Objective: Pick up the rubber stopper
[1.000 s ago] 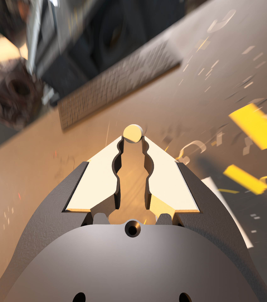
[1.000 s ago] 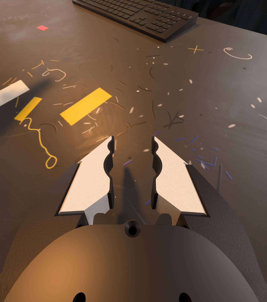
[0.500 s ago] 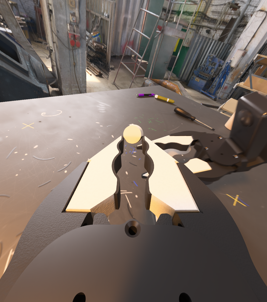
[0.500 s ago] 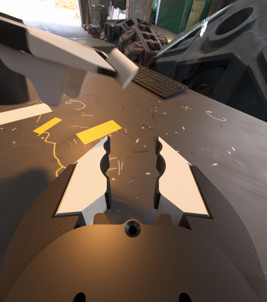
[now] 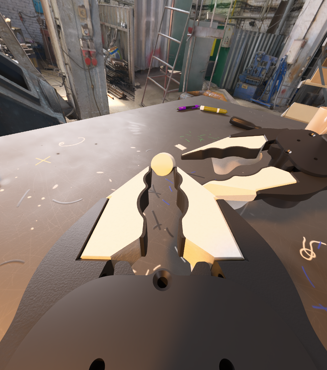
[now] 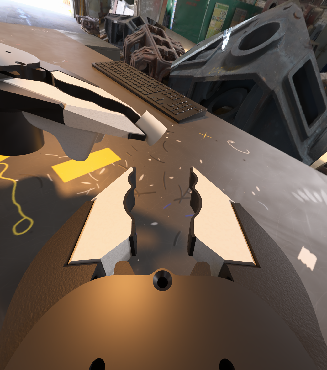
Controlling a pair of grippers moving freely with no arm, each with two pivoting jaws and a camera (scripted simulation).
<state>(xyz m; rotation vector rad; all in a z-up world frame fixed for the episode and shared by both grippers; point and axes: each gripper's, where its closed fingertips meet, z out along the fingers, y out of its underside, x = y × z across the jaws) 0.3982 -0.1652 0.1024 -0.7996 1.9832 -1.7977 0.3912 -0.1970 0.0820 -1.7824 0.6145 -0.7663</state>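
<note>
Aloft, left hand-held gripper (image 5: 162, 170) pinching rubber stopper (image 5: 161, 164)

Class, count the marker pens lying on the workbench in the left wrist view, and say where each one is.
2. A purple marker pen and a yellow marker pen lie end to end near the workbench's far edge. Others may be hidden behind the right gripper.

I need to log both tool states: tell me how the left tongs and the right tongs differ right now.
The left tongs are shut on the rubber stopper, pinching it at the very tips; the right tongs are open and hold nothing. The left tongs carry the stopper clear above the table, its round face towards their camera. Both have the same pale fingers with wavy inner edges.
</note>
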